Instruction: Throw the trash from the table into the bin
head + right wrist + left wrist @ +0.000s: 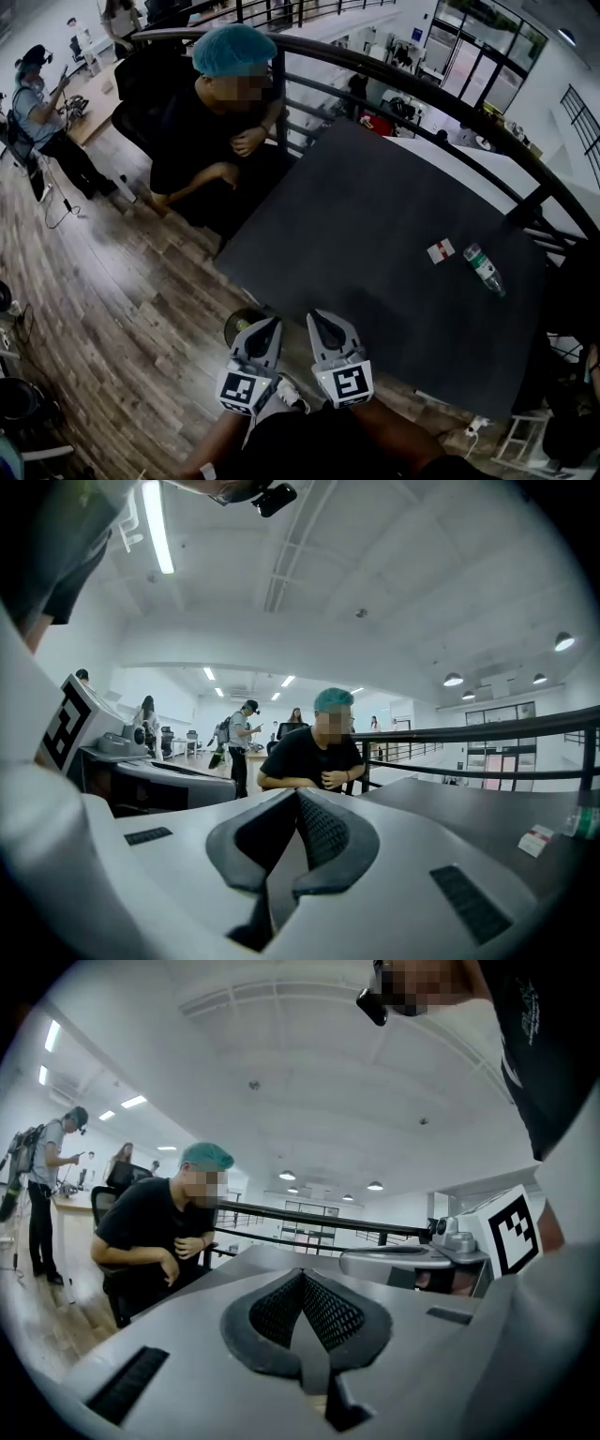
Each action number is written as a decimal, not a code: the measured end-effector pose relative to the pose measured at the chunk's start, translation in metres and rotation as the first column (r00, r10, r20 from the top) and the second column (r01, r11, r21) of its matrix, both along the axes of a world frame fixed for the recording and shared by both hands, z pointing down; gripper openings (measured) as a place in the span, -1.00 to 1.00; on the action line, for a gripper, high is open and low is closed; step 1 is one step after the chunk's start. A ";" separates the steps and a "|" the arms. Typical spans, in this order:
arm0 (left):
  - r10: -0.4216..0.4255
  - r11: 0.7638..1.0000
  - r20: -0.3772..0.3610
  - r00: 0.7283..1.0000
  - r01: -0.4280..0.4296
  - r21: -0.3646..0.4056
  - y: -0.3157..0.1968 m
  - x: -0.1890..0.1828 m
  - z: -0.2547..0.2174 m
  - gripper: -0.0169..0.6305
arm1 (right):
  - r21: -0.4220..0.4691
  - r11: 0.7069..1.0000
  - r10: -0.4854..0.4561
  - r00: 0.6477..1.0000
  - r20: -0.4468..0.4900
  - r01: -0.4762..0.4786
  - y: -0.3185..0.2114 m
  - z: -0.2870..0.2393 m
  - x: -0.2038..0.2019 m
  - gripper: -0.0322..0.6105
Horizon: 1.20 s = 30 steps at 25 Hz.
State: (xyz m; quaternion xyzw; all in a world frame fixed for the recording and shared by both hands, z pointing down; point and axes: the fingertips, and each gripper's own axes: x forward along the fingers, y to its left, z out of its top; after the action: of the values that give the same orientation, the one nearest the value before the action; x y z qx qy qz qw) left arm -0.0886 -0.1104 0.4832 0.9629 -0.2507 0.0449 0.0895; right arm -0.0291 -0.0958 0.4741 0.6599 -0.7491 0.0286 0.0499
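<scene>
Task is judged not started: bottle [485, 269] and small wrapper [441, 250] are seen lying side by side at the table's [366, 225] far right. Left gripper [270, 326] and right gripper [319, 322] are closed, empty, at the table's near edge. No bin is made out.

floor [122, 281]: wood planks | railing [394, 73]: black | ceiling [309, 1082]: white, lit

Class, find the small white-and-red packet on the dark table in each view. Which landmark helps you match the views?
Head view: the small white-and-red packet lies right of centre on the dark grey table, beside a clear plastic bottle.
Left gripper view: not in it.
Right gripper view: the packet lies low, near the right edge.
Shared landmark: the seated person in a teal cap, in all three.
</scene>
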 end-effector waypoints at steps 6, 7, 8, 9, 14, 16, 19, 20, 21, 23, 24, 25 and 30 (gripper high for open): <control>0.076 0.996 -0.021 0.997 -0.075 0.050 0.010 0.049 -0.017 -0.89 | -0.001 0.996 0.090 0.996 -0.008 -0.090 0.020 -0.009 0.049 -0.82; 0.093 0.994 -0.022 0.995 -0.091 0.052 0.013 0.058 -0.019 -0.89 | 0.008 0.994 0.106 0.994 -0.007 -0.106 0.024 -0.010 0.058 -0.82; 0.111 0.992 -0.020 0.994 -0.110 0.056 0.016 0.067 -0.020 -0.89 | 0.019 0.992 0.122 0.993 -0.009 -0.121 0.029 -0.013 0.067 -0.82; 0.130 0.990 -0.017 0.991 -0.129 0.061 0.019 0.076 -0.022 -0.89 | 0.031 0.990 0.137 0.991 -0.011 -0.136 0.033 -0.015 0.076 -0.82; 0.209 0.977 -0.019 0.978 -0.208 0.052 0.047 0.120 -0.029 -0.89 | 0.046 0.976 0.215 0.977 0.001 -0.215 0.062 -0.022 0.120 -0.82; 0.236 0.970 -0.006 0.972 -0.236 0.056 0.057 0.137 -0.026 -0.89 | 0.040 0.968 0.247 0.969 0.009 -0.247 0.075 -0.020 0.139 -0.82; 0.274 0.961 0.004 0.962 -0.274 0.049 0.075 0.164 -0.024 -0.89 | 0.032 0.958 0.285 0.958 0.010 -0.285 0.097 -0.016 0.167 -0.82; 0.283 0.958 0.005 0.959 -0.283 0.045 0.081 0.174 -0.024 -0.88 | 0.027 0.955 0.295 0.955 0.003 -0.295 0.105 -0.015 0.176 -0.82; 0.292 0.956 0.007 0.956 -0.292 0.043 0.087 0.183 -0.024 -0.89 | 0.021 0.952 0.304 0.953 -0.006 -0.304 0.112 -0.013 0.185 -0.82; 0.312 0.949 0.018 0.950 -0.313 0.047 0.099 0.202 -0.024 -0.89 | 0.012 0.947 0.322 0.947 -0.013 -0.322 0.127 -0.009 0.204 -0.82; 0.322 0.945 0.023 0.946 -0.323 0.050 0.105 0.211 -0.023 -0.89 | 0.009 0.943 0.332 0.943 -0.009 -0.332 0.134 -0.008 0.214 -0.82; 0.333 0.941 0.026 0.943 -0.333 0.052 0.111 0.221 -0.023 -0.88 | 0.008 0.940 0.342 0.940 -0.003 -0.342 0.141 -0.007 0.224 -0.82; 0.375 0.925 0.042 0.926 -0.377 0.049 0.143 0.267 -0.020 -0.89 | 0.010 0.923 0.384 0.923 0.014 -0.385 0.177 -0.009 0.272 -0.82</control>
State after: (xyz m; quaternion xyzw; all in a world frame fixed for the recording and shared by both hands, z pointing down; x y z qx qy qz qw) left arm 0.1784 0.0326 0.4630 0.9943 -0.0641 0.0696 0.0483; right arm 0.2429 0.0811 0.4649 0.7941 -0.6057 0.0370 0.0350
